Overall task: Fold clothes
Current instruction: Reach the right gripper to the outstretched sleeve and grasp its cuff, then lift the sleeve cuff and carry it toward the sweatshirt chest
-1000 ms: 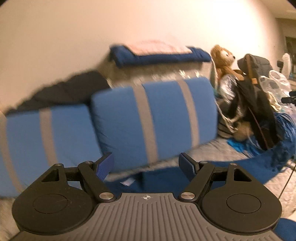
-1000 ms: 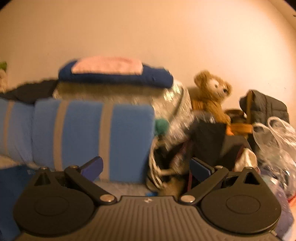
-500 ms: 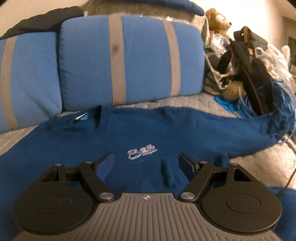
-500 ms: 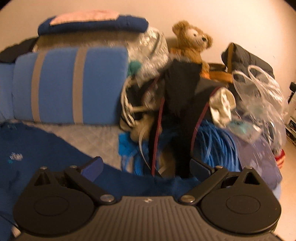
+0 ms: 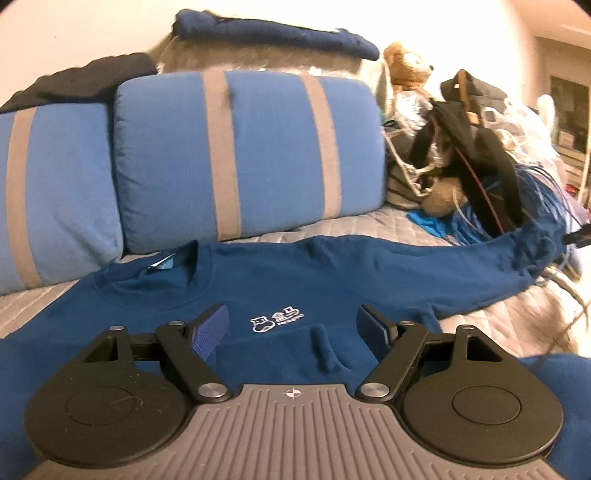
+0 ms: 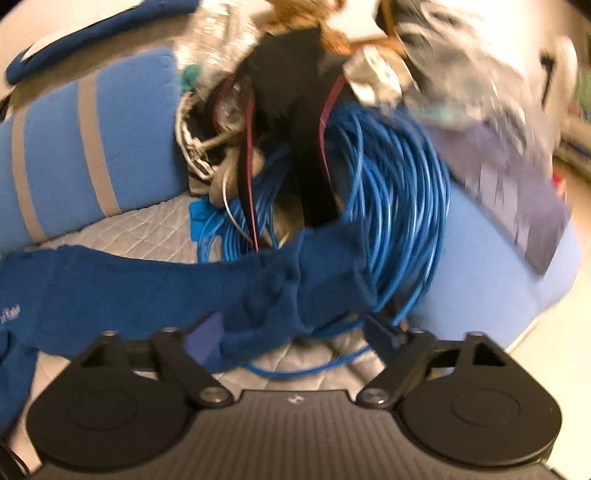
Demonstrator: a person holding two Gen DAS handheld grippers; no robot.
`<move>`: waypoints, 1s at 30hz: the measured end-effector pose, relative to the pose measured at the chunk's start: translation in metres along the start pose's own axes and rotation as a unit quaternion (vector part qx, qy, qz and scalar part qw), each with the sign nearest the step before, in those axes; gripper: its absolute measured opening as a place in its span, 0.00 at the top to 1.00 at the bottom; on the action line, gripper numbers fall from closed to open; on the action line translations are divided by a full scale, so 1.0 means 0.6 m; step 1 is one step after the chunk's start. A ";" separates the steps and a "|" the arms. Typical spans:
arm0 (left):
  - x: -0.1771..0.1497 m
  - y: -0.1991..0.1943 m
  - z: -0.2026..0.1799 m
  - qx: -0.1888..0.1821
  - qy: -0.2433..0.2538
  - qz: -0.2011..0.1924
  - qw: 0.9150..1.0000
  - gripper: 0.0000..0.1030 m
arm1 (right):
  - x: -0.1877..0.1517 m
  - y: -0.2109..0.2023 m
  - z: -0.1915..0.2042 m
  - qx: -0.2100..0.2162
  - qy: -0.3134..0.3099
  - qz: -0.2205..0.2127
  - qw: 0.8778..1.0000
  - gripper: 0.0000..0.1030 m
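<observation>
A dark blue long-sleeved shirt [image 5: 295, 280] lies front up on the grey quilted bed [image 5: 369, 221], collar toward the pillows, a white logo [image 5: 276, 318] on its chest. My left gripper [image 5: 293, 328] is open and empty, just above the chest. One sleeve stretches right; its bunched cuff [image 6: 295, 280] lies on a coil of blue cable [image 6: 399, 192]. My right gripper [image 6: 295, 332] is open just in front of the cuff, and its left finger lies against the sleeve cloth.
Blue pillows with grey stripes [image 5: 251, 155] line the back. A pile of bags, black straps [image 6: 303, 140], a teddy bear [image 5: 406, 66] and plastic bags crowds the right end of the bed. Folded blankets [image 5: 280, 33] lie on top behind.
Both grippers have tilted down from the wall and pillows toward the bed. The left now hovers over the shirt's chest; the right has closed in on the sleeve cuff by the cable coil.
</observation>
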State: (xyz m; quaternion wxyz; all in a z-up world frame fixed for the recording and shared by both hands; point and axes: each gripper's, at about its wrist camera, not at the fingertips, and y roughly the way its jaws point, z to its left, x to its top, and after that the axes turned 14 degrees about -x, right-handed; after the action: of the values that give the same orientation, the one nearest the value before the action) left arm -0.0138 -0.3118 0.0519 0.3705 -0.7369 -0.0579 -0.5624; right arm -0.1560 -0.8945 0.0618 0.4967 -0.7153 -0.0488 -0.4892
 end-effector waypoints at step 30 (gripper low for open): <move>0.009 -0.028 0.021 0.012 -0.047 -0.018 0.999 0.26 | 0.050 -0.011 0.136 -0.043 -0.055 -0.074 0.995 0.92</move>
State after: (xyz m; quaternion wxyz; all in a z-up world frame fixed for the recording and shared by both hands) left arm -0.0100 -0.2939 0.0635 0.3659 -0.7572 -0.0951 -0.5327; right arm -0.0910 -0.8421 0.0863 0.4244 -0.7562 -0.1071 -0.4863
